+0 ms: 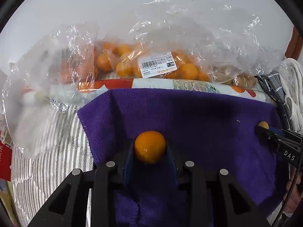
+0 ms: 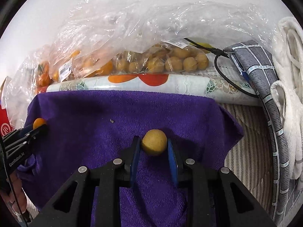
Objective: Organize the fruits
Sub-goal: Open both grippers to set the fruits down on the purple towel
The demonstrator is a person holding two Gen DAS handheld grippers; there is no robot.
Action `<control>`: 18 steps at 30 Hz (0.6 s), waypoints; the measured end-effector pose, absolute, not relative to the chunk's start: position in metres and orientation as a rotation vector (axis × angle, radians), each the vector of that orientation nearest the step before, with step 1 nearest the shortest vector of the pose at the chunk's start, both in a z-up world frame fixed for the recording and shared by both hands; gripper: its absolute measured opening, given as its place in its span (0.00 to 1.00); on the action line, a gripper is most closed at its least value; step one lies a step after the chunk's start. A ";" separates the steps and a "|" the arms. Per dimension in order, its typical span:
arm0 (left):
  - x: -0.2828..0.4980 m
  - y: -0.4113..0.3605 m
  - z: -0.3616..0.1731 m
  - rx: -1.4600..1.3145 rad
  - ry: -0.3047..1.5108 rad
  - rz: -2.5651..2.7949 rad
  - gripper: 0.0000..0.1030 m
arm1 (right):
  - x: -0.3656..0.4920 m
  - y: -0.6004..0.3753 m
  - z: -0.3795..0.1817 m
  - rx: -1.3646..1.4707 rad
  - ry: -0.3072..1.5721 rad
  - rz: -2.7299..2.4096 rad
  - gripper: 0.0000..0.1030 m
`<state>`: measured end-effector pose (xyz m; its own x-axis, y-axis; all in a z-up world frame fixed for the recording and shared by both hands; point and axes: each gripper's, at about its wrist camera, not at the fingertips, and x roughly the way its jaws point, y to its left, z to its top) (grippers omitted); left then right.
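Observation:
My left gripper (image 1: 150, 147) is shut on a small orange citrus fruit (image 1: 149, 145), held just above a purple towel (image 1: 198, 117). My right gripper (image 2: 154, 143) is shut on a round tan fruit (image 2: 154, 141) over the same purple towel (image 2: 94, 117). Each gripper shows in the other view: the right gripper (image 1: 262, 127) at the right edge, the left gripper (image 2: 40, 125) at the left edge with the orange fruit (image 2: 39, 122). Behind the towel, a clear bag of orange fruits (image 1: 132, 64) and a clear bag of tan fruits (image 2: 166, 61) lie on a flowered cloth.
A rolled flowered tablecloth edge (image 2: 142, 83) borders the towel's far side. A grey patterned fabric (image 2: 265, 79) and white cloth (image 2: 289, 75) lie to the right, with a black cable (image 2: 223, 70). Striped cloth (image 1: 47, 170) lies at the left. A hand (image 2: 17, 196) holds the left gripper.

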<state>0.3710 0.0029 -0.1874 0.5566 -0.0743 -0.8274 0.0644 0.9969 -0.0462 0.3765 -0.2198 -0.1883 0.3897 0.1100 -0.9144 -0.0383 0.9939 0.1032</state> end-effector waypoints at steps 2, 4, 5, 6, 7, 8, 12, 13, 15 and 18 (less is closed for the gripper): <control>0.373 0.003 -0.187 -0.008 0.980 -0.083 0.31 | 0.378 -0.222 -0.186 0.056 1.176 0.094 0.28; 0.374 0.005 -0.186 -0.019 0.986 -0.092 0.31 | 0.379 -0.219 -0.187 0.044 1.183 0.091 0.29; 0.374 0.006 -0.185 -0.021 0.984 -0.093 0.31 | 0.379 -0.218 -0.188 0.036 1.187 0.091 0.31; 0.372 0.005 -0.181 -0.020 0.979 -0.092 0.31 | 0.380 -0.215 -0.186 0.031 1.190 0.092 0.33; 0.371 0.005 -0.179 -0.016 0.972 -0.090 0.36 | 0.380 -0.214 -0.185 0.024 1.190 0.095 0.37; 0.371 0.004 -0.175 -0.015 0.969 -0.090 0.40 | 0.381 -0.213 -0.184 0.019 1.186 0.096 0.42; 0.367 0.005 -0.165 -0.019 0.944 -0.087 0.49 | 0.380 -0.207 -0.174 0.010 1.164 0.104 0.54; 0.367 0.003 -0.163 -0.018 0.943 -0.086 0.49 | 0.379 -0.206 -0.171 0.005 1.153 0.103 0.56; 0.366 0.003 -0.161 -0.017 0.938 -0.080 0.49 | 0.377 -0.205 -0.166 -0.001 1.145 0.101 0.58; 0.360 0.001 -0.153 -0.013 0.927 -0.074 0.49 | 0.374 -0.204 -0.160 -0.017 1.138 0.115 0.58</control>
